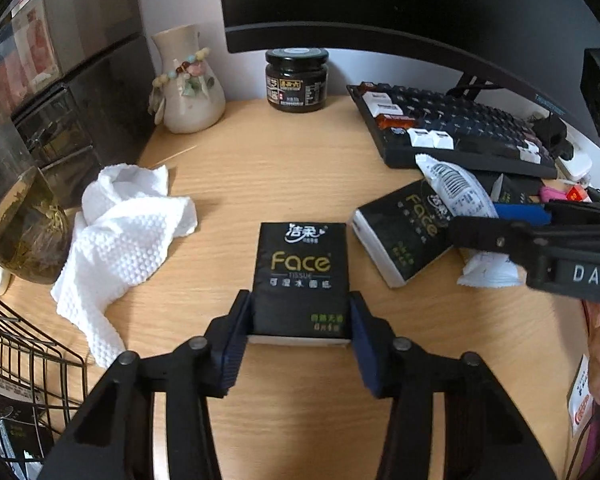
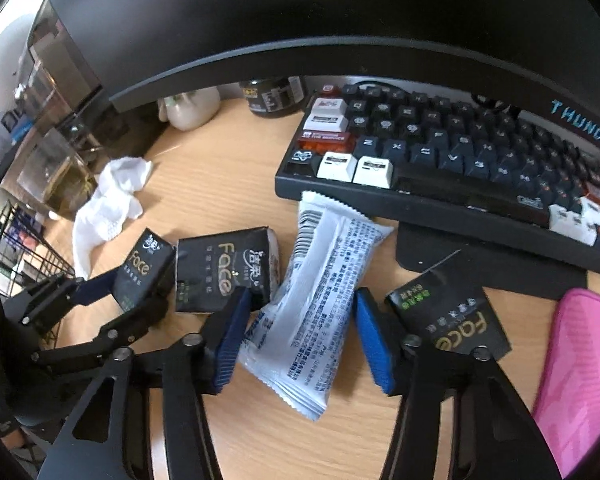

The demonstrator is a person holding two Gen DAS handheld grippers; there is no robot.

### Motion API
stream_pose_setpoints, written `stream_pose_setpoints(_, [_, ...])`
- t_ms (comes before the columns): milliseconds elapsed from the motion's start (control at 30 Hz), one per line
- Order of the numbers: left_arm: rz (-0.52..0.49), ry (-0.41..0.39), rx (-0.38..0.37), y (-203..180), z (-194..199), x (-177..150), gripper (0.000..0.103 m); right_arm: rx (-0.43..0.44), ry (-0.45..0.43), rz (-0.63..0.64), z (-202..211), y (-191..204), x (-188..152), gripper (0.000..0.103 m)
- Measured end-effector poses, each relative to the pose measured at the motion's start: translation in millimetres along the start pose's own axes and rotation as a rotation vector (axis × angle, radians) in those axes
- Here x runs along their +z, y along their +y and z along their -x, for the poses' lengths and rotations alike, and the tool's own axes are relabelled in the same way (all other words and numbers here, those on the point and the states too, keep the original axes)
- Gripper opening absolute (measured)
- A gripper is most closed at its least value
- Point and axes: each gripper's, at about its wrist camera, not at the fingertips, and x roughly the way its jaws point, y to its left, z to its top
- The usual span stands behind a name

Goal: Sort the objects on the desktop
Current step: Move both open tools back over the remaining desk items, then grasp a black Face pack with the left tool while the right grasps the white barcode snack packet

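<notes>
Two packs are gripped at once on a crowded desk.

The left gripper [image 1: 300, 320] is clenched on the tissue pack [image 1: 300, 268]; the right gripper [image 2: 298, 336] is closed around the white snack packet [image 2: 320, 300], its pads apparently touching. Straight lifts are advised: a second tissue pack [image 2: 220, 272] lies at ten o'clock, the keyboard [image 2: 460, 160] at one; the bare desk [image 1: 280, 168] at twelve is open.

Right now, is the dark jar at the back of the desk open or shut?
Shut. The dark jar stands upright with its black lid seated on top, beside the vase.
</notes>
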Motion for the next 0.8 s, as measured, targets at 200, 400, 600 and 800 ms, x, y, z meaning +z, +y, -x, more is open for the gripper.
stream_pose_setpoints(200, [-0.009,0.009,-0.026,-7.0,9.9,-10.4,0.052,-0.050,0.022,0.054,17.9,1.8,-27.8,0.042])
stream_pose_setpoints(400, [-0.041,-0.002,-0.018,-21.6,22.2,-28.8,0.052,-0.091,0.050,0.112,46.8,4.5,-82.1,0.039])
stream_pose_setpoints(600, [-0.040,-0.031,-0.023,-27.3,31.6,-44.8,0.053,-0.095,-0.003,0.133,63.7,4.2,-111.4,0.056])
stream_pose_setpoints(800, [-0.023,-0.031,-0.010,-25.3,28.9,-46.3,0.069,-0.122,-0.031,0.095,52.1,-2.3,-105.7,0.066])
